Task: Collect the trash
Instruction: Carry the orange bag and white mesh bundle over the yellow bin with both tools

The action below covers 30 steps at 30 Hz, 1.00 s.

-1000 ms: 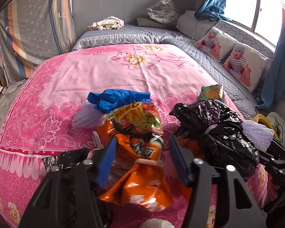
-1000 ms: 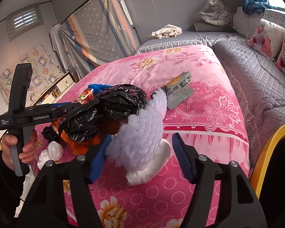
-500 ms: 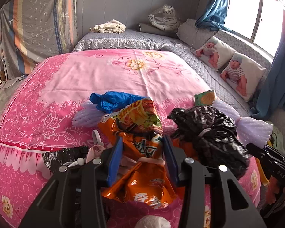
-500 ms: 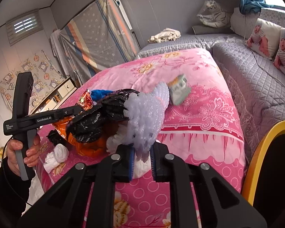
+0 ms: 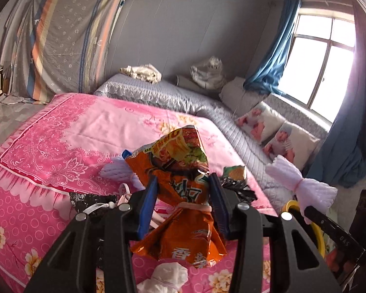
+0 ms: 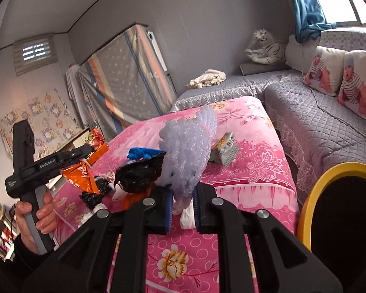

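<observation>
The left gripper [image 5: 183, 195] is closed on an orange instant-noodle wrapper [image 5: 180, 207], pinched at its crumpled waist between the two blue pads, and the wrapper hangs clear above the pink bedspread [image 5: 61, 151]. The right gripper [image 6: 181, 210] is nearly shut, and its pads squeeze the thin end of a white foam fruit net [image 6: 188, 156], which stands up over the bed. On the bedspread lie the other pieces of trash (all close together near the bed's front edge): a black plastic bag [image 6: 139, 175], a crumpled blue bag [image 6: 142, 153], a small green-and-grey packet [image 6: 224, 150] a little apart, and white tissue [image 5: 168, 277] just below the wrapper. A round bin with a yellow rim [image 6: 329, 173] stands beside the bed, to the right.
</observation>
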Available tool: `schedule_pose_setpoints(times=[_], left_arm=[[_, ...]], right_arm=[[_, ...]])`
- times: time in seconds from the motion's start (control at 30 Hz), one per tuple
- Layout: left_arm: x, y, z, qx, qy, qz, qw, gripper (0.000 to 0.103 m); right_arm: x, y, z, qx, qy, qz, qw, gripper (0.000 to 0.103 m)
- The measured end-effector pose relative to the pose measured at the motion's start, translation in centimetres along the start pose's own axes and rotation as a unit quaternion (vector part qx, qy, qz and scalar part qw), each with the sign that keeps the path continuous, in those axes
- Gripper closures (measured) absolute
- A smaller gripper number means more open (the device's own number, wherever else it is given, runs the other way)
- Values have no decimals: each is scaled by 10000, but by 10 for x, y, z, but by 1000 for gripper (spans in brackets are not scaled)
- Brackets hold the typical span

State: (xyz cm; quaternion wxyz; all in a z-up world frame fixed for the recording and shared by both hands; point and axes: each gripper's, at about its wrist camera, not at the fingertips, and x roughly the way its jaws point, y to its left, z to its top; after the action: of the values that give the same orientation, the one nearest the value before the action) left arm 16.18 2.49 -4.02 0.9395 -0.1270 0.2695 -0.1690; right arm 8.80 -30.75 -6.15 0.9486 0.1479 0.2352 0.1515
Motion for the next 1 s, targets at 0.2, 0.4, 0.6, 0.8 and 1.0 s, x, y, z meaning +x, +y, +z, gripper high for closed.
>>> schedule_pose_setpoints(times=[0.2,0.4,0.6,0.8,1.0], left_arm=[[-16,-11,-3,121,-205,-71,9997,63],[-20,-33,-8,302,-237,-105,9992,63],[-15,-63,-6,498,-125,-290,9983,62],[-1,-109,-1,862,-5,-587,9945,62],[22,-156,9,1053,144,-934,9899,62]], right_arm=[[-27,-1,3,-77,-331,-162,9993,90],[-45,-3,2,-110,-510,-414,9978,90],[-66,-15,0,-31,-711,-684,9951,90],[-88,-34,3,237,-840,-892,9922,90],[-114,-55,1,433,-1098,-1265,9849,90]])
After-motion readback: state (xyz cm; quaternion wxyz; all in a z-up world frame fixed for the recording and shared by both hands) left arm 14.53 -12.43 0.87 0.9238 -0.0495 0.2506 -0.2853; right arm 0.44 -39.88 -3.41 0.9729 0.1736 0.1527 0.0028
